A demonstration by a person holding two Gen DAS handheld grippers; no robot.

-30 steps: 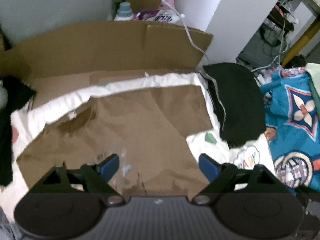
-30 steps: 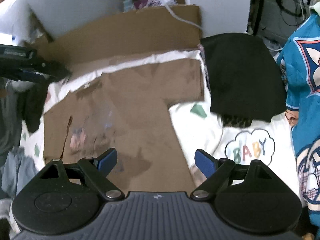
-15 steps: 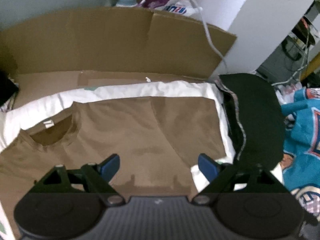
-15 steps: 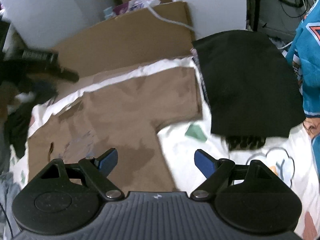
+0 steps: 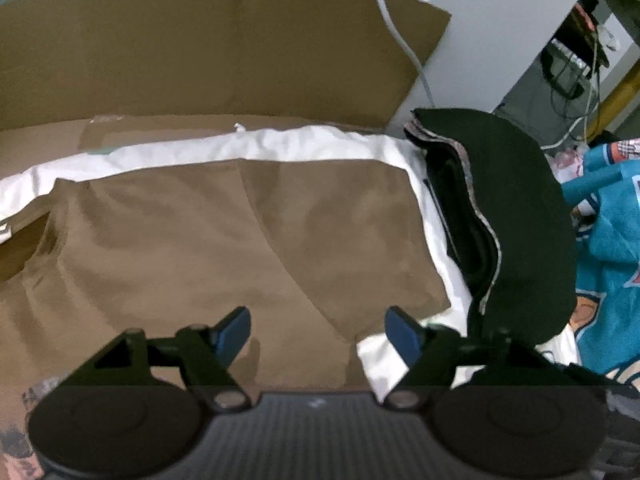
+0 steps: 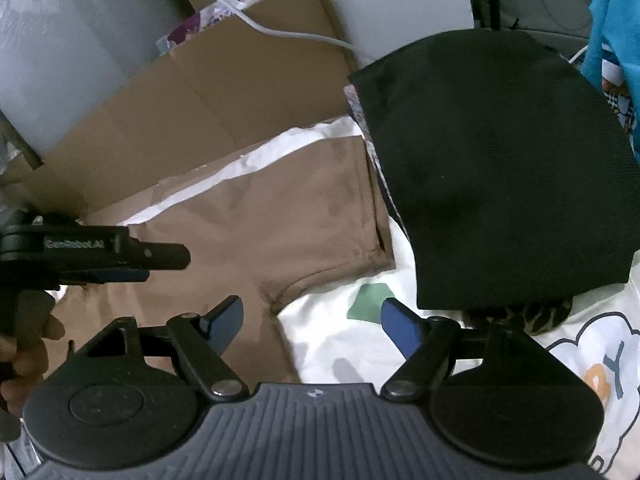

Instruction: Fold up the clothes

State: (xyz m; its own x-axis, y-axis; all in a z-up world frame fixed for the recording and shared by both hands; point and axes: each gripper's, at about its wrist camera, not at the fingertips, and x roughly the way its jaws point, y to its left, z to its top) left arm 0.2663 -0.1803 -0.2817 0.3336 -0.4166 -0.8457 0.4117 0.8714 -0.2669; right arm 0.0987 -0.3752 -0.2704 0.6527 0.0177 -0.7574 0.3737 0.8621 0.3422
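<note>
Shirt (image 5: 224,240) flat on white sheet (image 5: 280,144) | your left gripper (image 5: 318,330) dropped nearer its right sleeve; right gripper (image 6: 312,322) too | both jaws open, empty | sleeve fold looks next.

A white cable (image 6: 256,26) drapes over the propped cardboard sheet (image 5: 192,48) beside a white wall (image 5: 492,20).

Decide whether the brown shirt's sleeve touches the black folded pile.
Apart: the left wrist view shows white sheet between brown shirt and black folded pile.
</note>
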